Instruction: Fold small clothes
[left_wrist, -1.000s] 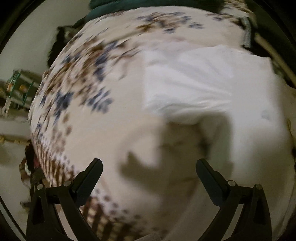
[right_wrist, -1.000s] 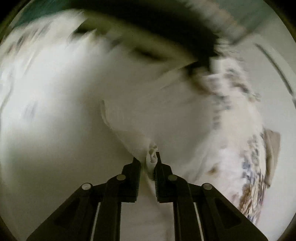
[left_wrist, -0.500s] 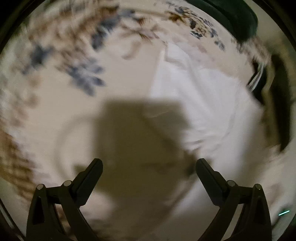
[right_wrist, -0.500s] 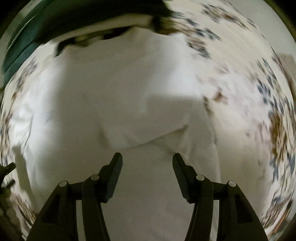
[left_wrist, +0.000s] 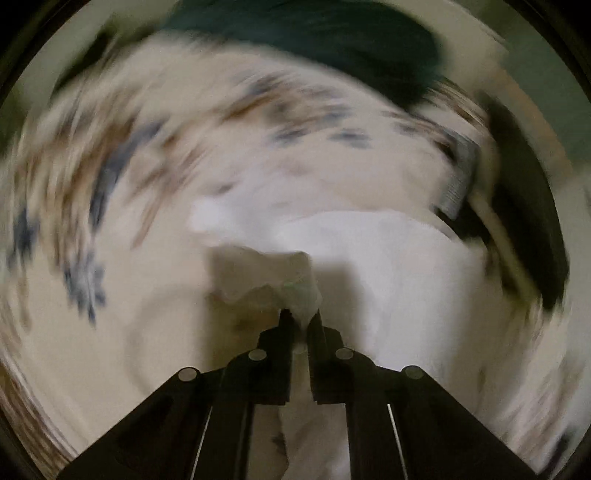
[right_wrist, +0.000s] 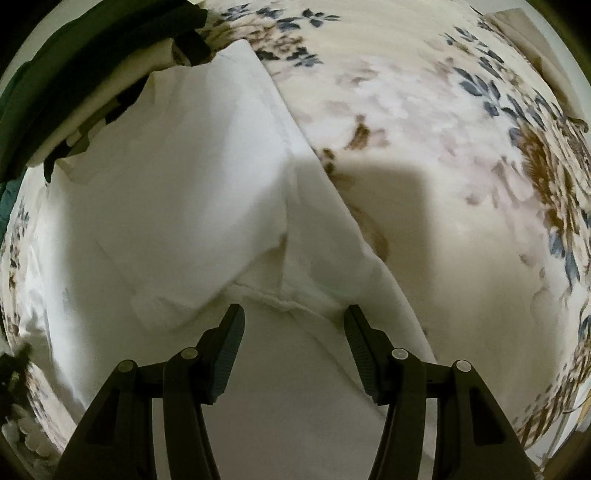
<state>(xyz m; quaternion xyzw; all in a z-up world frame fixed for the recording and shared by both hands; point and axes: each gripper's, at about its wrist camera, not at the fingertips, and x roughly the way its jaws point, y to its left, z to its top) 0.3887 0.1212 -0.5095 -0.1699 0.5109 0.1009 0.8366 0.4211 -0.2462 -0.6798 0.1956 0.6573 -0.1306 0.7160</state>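
Observation:
A white garment lies partly folded on a floral bedspread. In the right wrist view my right gripper is open and empty, just above a folded edge of the garment. In the blurred left wrist view my left gripper is shut on a bunched corner of the white garment and holds it above the floral bedspread.
Dark green and black clothes are piled at the far left of the bed, and show as a dark green mass in the left wrist view. A beige cloth lies at the bed's far right corner.
My left gripper has gone from open to shut on a corner of the garment. My right gripper let go of the cloth it pinched a second ago and now stays open.

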